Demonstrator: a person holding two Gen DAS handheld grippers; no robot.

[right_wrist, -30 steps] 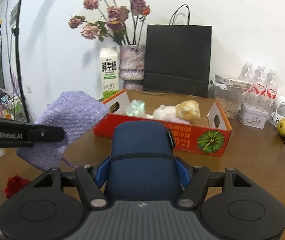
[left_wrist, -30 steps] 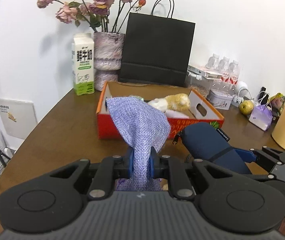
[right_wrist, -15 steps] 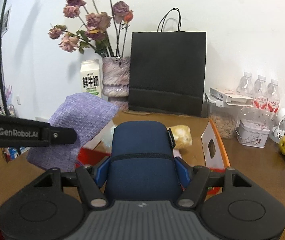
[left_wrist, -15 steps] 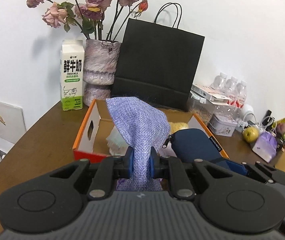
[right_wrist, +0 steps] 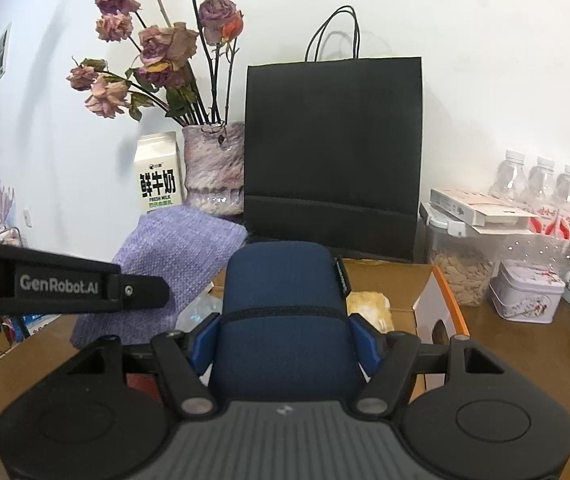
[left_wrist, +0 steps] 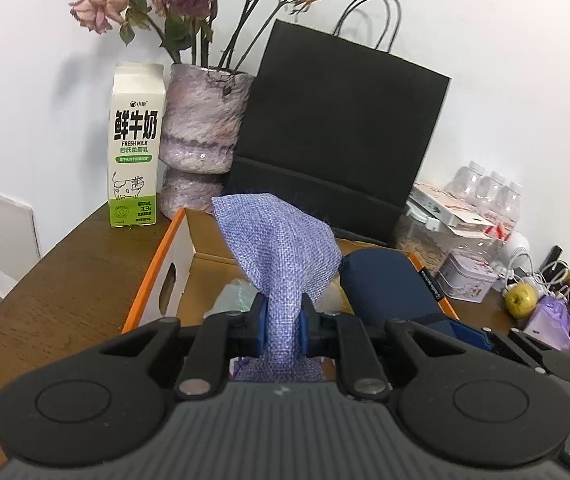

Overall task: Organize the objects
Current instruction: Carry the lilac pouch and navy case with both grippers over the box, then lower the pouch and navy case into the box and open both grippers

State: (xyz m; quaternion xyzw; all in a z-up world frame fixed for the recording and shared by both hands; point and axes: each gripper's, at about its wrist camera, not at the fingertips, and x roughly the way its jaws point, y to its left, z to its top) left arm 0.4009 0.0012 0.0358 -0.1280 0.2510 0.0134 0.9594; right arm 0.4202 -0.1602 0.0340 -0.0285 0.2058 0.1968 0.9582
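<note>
Woven lilac pouch (left_wrist: 281,248); smooth navy case (right_wrist: 283,300).

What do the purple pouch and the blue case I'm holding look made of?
The purple pouch looks like coarse woven fabric, burlap-like: an open weave and frayed fibres along its top edge, matte. The blue case looks like smooth, matte, fine-knit cloth, possibly neoprene or nylon, with a stitched seam across it and a side tag.
</note>
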